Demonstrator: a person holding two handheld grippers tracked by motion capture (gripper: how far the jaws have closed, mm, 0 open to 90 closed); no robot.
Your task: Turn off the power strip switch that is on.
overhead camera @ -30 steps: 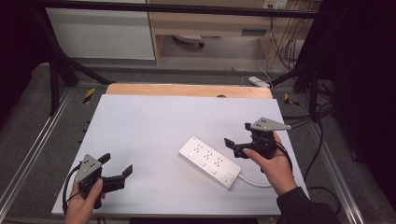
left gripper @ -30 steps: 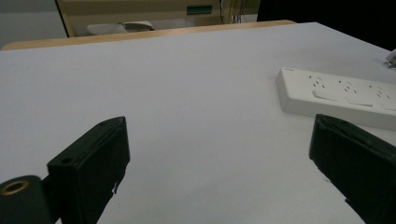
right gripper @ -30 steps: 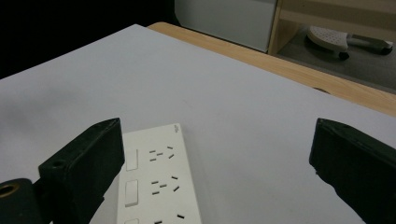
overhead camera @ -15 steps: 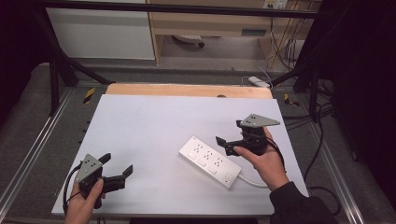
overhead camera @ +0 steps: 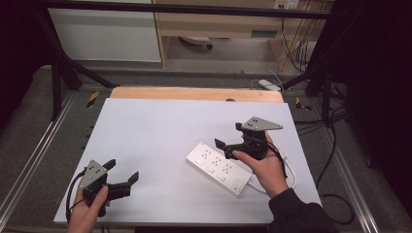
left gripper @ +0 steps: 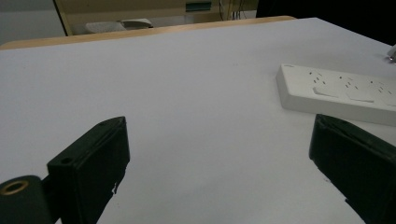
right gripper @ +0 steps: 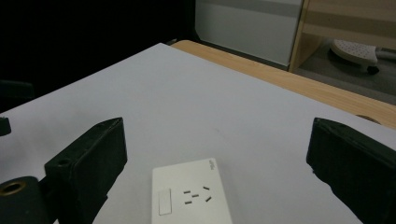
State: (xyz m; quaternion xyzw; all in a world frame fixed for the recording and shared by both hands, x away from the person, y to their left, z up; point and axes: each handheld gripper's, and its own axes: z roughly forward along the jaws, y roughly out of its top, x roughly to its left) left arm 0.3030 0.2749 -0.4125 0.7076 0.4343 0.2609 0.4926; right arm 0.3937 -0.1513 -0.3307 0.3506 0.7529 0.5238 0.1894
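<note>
A white power strip (overhead camera: 217, 167) lies slantwise on the white tabletop (overhead camera: 155, 126), right of centre. My right gripper (overhead camera: 229, 135) hovers open just above and behind the strip's far end, nothing between its jaws. In the right gripper view the strip's end (right gripper: 191, 196), with one socket and a switch, sits low between the wide-spread jaws. My left gripper (overhead camera: 121, 171) rests open and empty near the table's front left corner. In the left gripper view the strip (left gripper: 336, 93) lies well ahead at the right, apart from the jaws.
The strip's white cable (overhead camera: 291, 170) loops off behind the right hand toward the table's right edge. A wooden strip (overhead camera: 194, 93) borders the far edge. Metal frame rails (overhead camera: 29, 165) run along both sides, and dark cables (overhead camera: 335, 194) hang at the right.
The right gripper has moved left and a little away from the person, from beside the power strip to over its far end. The left gripper has stayed put.
</note>
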